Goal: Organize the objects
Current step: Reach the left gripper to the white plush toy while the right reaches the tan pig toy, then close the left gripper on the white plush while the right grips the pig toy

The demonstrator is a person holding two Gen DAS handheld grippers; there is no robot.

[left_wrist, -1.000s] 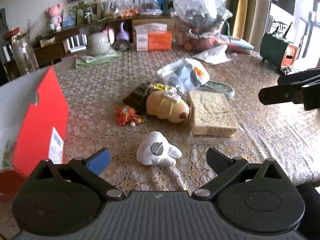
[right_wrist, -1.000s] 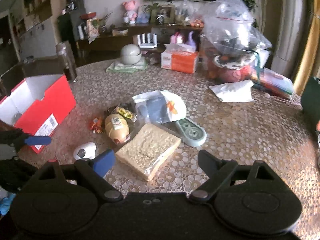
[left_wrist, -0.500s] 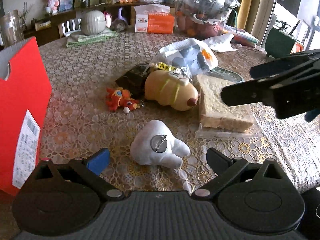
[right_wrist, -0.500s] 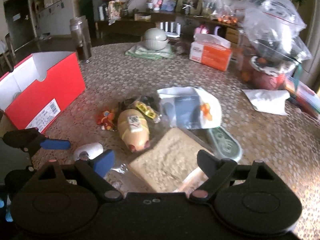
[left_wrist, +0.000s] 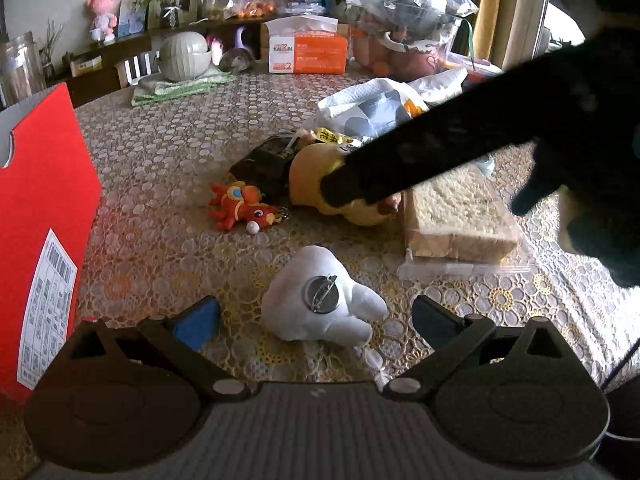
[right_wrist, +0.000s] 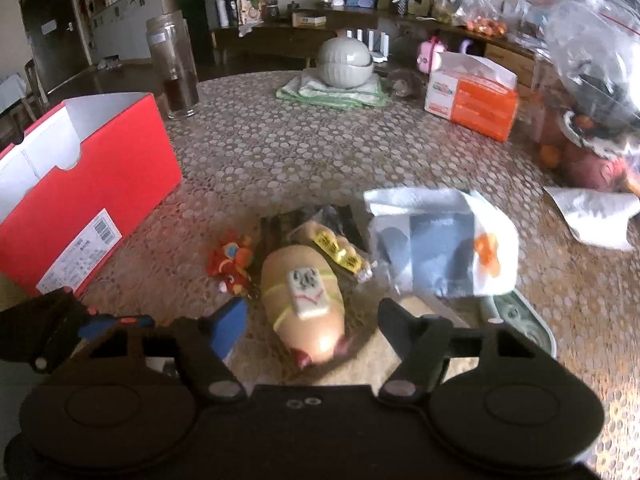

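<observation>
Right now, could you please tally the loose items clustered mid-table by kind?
Soft toys: 3 (white plush, tan plush, red toy)
Bagged bread: 1
Dark snack packet: 1
White plastic bag: 1
Total: 6

Tan plush toy (right_wrist: 303,300) lying on table

My left gripper (left_wrist: 316,316) sits at the bottom centre of its frame, jaws wide apart, angled downward. My right gripper (right_wrist: 312,320) is closing, pads not yet touching anything; its dark finger crosses the left view's upper right.
</observation>
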